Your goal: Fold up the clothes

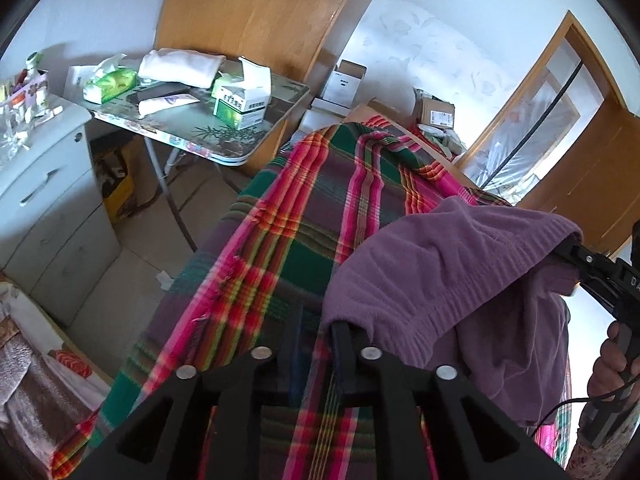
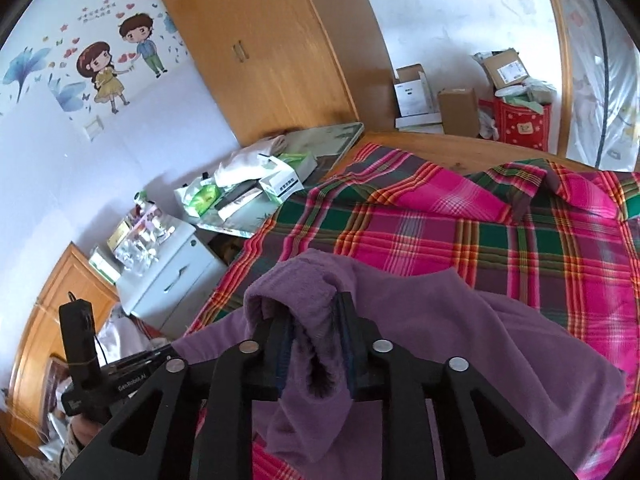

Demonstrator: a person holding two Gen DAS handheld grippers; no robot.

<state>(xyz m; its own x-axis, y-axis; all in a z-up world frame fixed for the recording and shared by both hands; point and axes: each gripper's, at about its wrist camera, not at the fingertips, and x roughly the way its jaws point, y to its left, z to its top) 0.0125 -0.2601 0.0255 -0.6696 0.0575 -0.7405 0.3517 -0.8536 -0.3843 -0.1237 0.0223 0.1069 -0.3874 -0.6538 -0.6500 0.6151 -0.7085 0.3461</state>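
Fabric of a purple fleece garment (image 2: 460,332) was found pinched in both grippers and lifted clear of the plaid bedsheet (image 2: 440,224). The right gripper (image 2: 316,344) was seen pressed together on a bunched fold of the garment's edge, the pile showing between its two fingers and the rest trailing ahead of and below it onto the sheet. The left gripper (image 1: 320,332) was seen from its own camera with a ribbed hem draped over its right-hand finger; a grip on the cloth is judged likely, but whether the fingers were fully closed could not be told there. In the left wrist view the garment (image 1: 452,264) was stretched from that finger up to the other gripper at the far right, where a hand (image 1: 612,364) was noted on the handle.

The step in hand is judged to be lifting and spreading the garment before a fold is laid. For good execution, the two grippers should be drawn apart until the held edge hangs taut and level, then lowered together so that the cloth is laid flat on the sheet without bunching. Both pinches should be kept firm, since fleece is thick and may slip. The cluttered folding table (image 1: 256,136) beyond the left gripper should be kept clear of.
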